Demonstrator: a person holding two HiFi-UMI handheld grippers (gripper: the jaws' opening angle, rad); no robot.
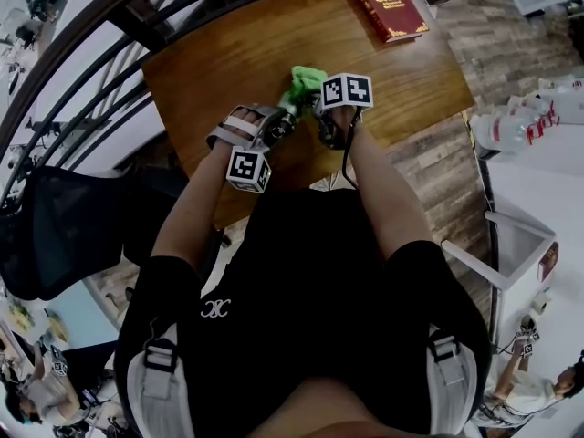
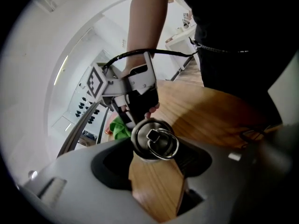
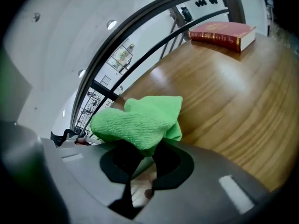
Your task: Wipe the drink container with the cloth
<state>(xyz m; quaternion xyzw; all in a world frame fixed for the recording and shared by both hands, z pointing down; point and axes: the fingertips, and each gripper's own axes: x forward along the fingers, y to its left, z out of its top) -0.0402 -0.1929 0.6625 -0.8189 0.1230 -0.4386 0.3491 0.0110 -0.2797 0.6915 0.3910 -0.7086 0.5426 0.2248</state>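
Observation:
A steel drink container with a ring on its lid point(image 2: 155, 141) lies sideways between the jaws of my left gripper point(image 2: 154, 155), which is shut on it. From the head view the container point(image 1: 278, 128) is held just above the wooden table point(image 1: 228, 53) near its front edge. A bright green cloth point(image 3: 138, 120) is bunched in my right gripper point(image 3: 142, 155), which is shut on it. The cloth point(image 1: 307, 82) sits right beside the container's far end, with the right gripper point(image 1: 321, 108) next to the left gripper point(image 1: 281, 124). Whether cloth and container touch is hidden.
A red book point(image 1: 387, 4) lies at the table's far right corner, also in the right gripper view as the book point(image 3: 224, 33). A dark curved railing point(image 1: 82, 35) runs behind the table. A black chair point(image 1: 55, 226) stands left, and plastic bottles point(image 1: 525, 126) lie on a white surface right.

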